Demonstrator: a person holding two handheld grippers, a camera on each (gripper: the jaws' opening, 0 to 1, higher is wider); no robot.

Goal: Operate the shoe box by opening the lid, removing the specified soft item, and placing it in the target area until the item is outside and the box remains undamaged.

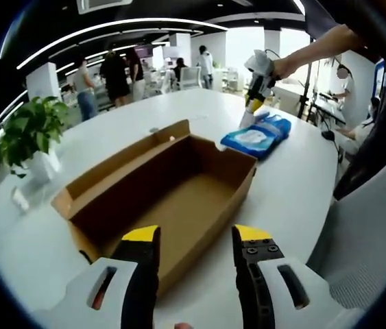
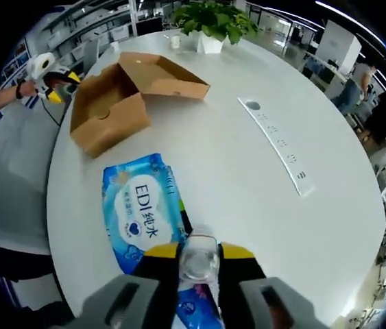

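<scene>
Currently the shoe box point(image 1: 172, 199) sits open on the white table point(image 1: 288, 185) with its lid folded back, and my left gripper point(image 1: 194, 247) hovers at its near edge, jaws set wide and holding nothing. My right gripper point(image 2: 198, 257) is over the blue soft pack point(image 2: 145, 216), which lies flat on the table outside and near the box; its jaws are narrow around something small and pale, though I cannot tell whether they grip. A potted plant point(image 1: 28, 133) stands beyond the box.
</scene>
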